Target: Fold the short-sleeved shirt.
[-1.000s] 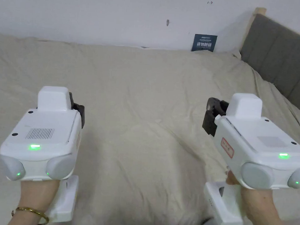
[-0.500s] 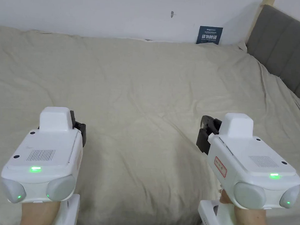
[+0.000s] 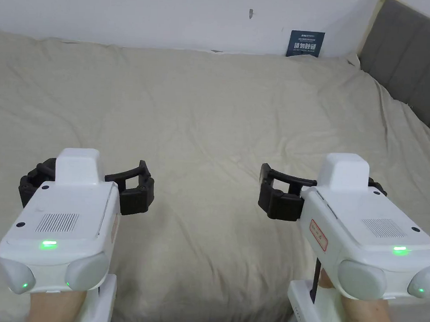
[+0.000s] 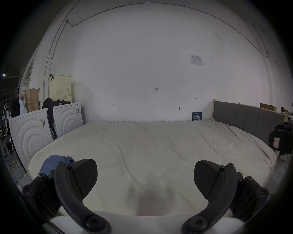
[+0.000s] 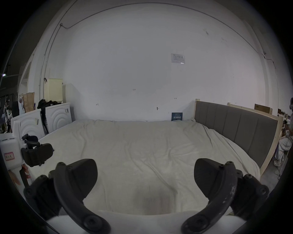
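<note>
A crumpled blue garment (image 4: 53,163), seemingly the shirt, lies on the near left corner of the bed in the left gripper view, just behind that gripper's left jaw. My left gripper (image 3: 86,180) (image 4: 145,175) hovers over the beige sheet, open, with nothing between its jaws. To its right, my right gripper (image 3: 326,191) (image 5: 145,175) hangs at about the same height, also open and holding nothing. Each gripper view catches the other gripper at its edge: the left gripper (image 5: 36,152) and the right gripper (image 4: 280,140).
The wide bed (image 3: 220,124) carries a wrinkled beige sheet. A grey headboard (image 3: 410,56) runs along the right side, and a small blue sign (image 3: 307,44) leans on the white wall. White appliances (image 4: 31,134) stand left of the bed. A person (image 5: 285,142) sits far right.
Both grippers' jaws, close together in the earlier frames, have spread wide apart. The head camera has tilted, so the whole picture has shifted.
</note>
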